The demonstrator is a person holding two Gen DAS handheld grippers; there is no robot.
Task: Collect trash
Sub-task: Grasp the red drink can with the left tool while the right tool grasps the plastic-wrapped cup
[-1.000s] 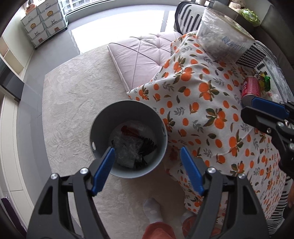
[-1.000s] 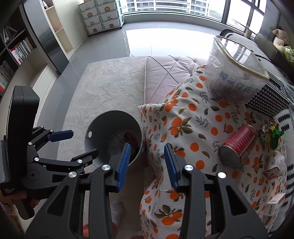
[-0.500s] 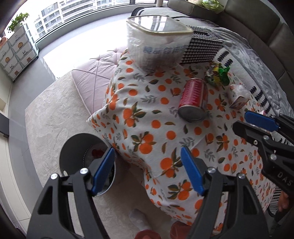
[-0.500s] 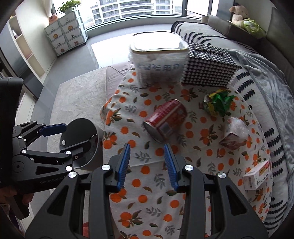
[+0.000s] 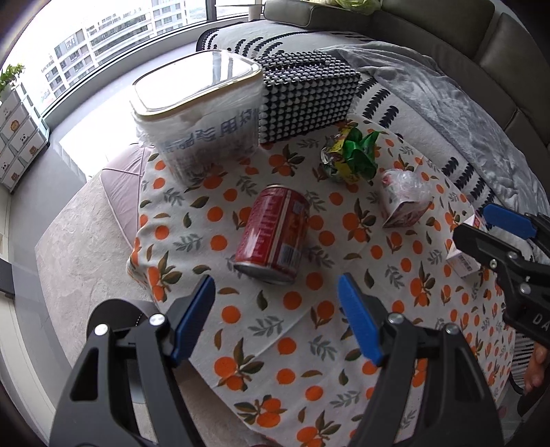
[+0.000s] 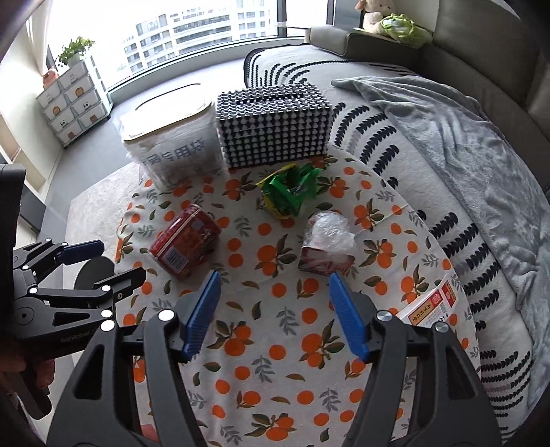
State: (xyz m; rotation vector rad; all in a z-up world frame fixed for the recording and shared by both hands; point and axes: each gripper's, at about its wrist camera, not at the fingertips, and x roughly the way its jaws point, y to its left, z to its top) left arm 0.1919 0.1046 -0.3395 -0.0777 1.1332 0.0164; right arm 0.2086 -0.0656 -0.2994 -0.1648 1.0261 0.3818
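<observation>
Bin (image 5: 113, 313) clearer left view; plush (image 6: 373, 12) right view only.

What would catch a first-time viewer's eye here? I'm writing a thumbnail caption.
The orange-print tablecloth fills both views. On it a dented red can lies on its side near the left gripper, with a crumpled green wrapper beyond, before a black-and-white studded box.

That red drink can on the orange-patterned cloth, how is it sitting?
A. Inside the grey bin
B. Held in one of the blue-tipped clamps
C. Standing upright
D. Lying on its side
D. The red can lies on its side on the orange-patterned cloth, its round end facing the camera, and neither the left gripper nor the right gripper touches it.
</observation>
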